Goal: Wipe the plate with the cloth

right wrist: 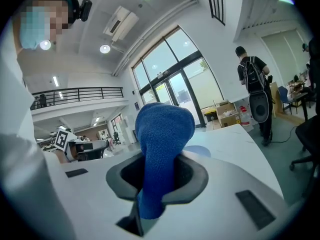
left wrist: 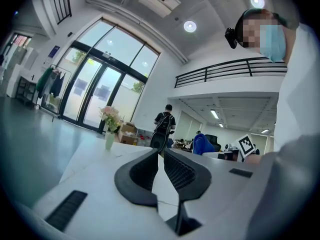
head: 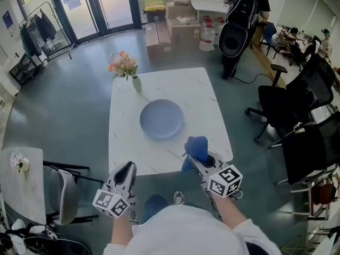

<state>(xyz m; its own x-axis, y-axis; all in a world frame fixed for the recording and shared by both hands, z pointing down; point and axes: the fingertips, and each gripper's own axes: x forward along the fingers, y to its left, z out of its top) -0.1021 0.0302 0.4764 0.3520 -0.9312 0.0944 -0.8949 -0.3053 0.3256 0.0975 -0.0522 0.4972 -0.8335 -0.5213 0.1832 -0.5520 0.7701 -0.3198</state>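
A round grey-blue plate (head: 161, 119) lies in the middle of the white marble table (head: 212, 116). My right gripper (head: 194, 158) hovers at the table's near right edge, shut on a bunched blue cloth (head: 197, 147) that sticks up out of its jaws. In the right gripper view the cloth (right wrist: 162, 134) fills the gap of the gripper (right wrist: 161, 160), and a sliver of the plate (right wrist: 199, 150) shows behind it. My left gripper (head: 127, 170) is just off the table's near edge, left of the plate. Its jaws (left wrist: 161, 153) meet at the tips with nothing between them.
A vase of pink flowers (head: 127, 70) stands at the table's far left corner. A grey chair (head: 64, 193) is at the near left, black office chairs (head: 297, 116) to the right. A person with a backpack (head: 240, 15) and cardboard boxes (head: 175, 23) are beyond the table.
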